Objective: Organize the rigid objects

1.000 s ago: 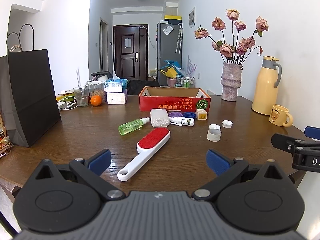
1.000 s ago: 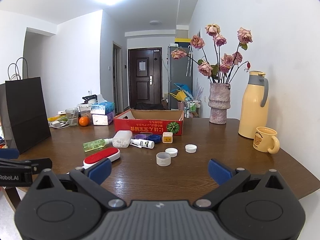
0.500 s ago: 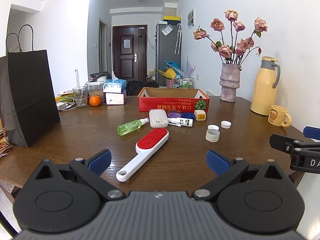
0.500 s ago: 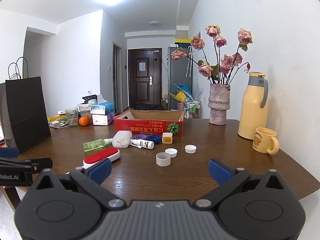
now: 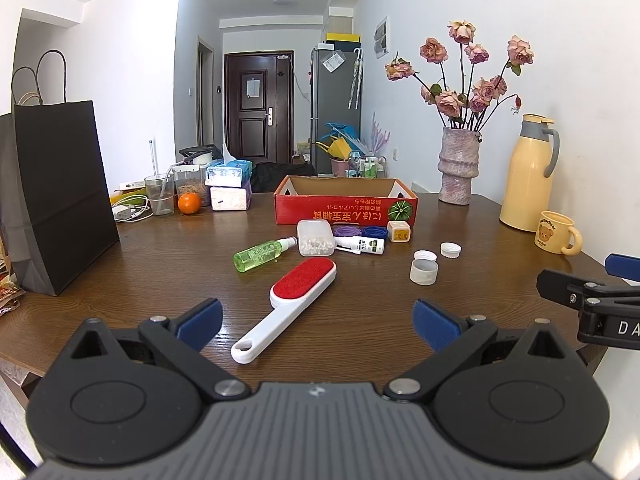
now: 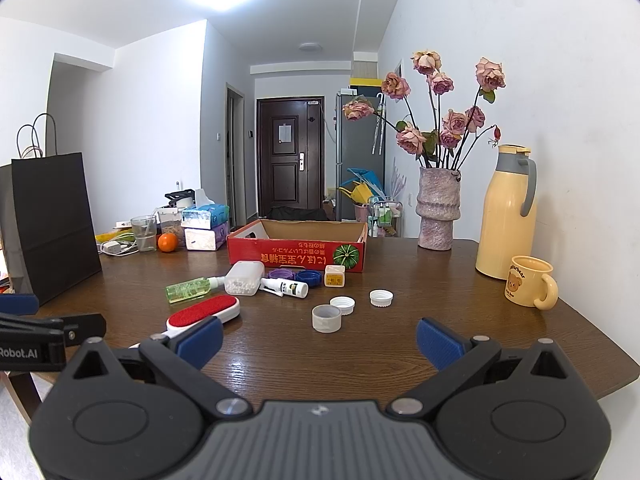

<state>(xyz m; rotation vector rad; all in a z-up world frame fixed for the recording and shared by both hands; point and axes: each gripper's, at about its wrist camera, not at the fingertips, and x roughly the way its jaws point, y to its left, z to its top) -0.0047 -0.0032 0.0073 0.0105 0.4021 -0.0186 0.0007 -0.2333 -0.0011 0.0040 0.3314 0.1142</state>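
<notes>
— So, what's biggest?

— A brown table (image 5: 168, 264), with a black bag (image 5: 60, 196) standing at its left edge. At the far right stand a vase (image 5: 458, 168) of roses, a yellow flask (image 5: 528, 176) and, nearer, a bear mug (image 5: 554, 232).

— And the box?

— A red box (image 5: 346, 208), open on top, sits mid-table toward the far side. I can't see anything inside it.

— Where are the loose things?

— Spread in front of it. A lint brush (image 5: 292, 304) lies nearest, red pad toward the box, white handle toward the left gripper (image 5: 316, 322). Behind it a green bottle (image 5: 260, 255) lies on its side beside a clear case (image 5: 315, 237) of white bits, then a white tube (image 5: 360, 245). A purple cap (image 5: 347, 231), a blue cap (image 5: 375, 232) and a small yellow cube (image 5: 399, 231) sit just before the box front.

— Anything to the right?

— A white cup (image 6: 326, 319) with a white lid (image 6: 342, 305) just beside it, and another lid (image 6: 381, 297) slightly apart.

— The tongs?

— Left gripper spread wide, gripping nothing, above the near table edge. The right gripper (image 6: 320, 340) likewise gapes empty; each shows at the side of the other's view.
</notes>
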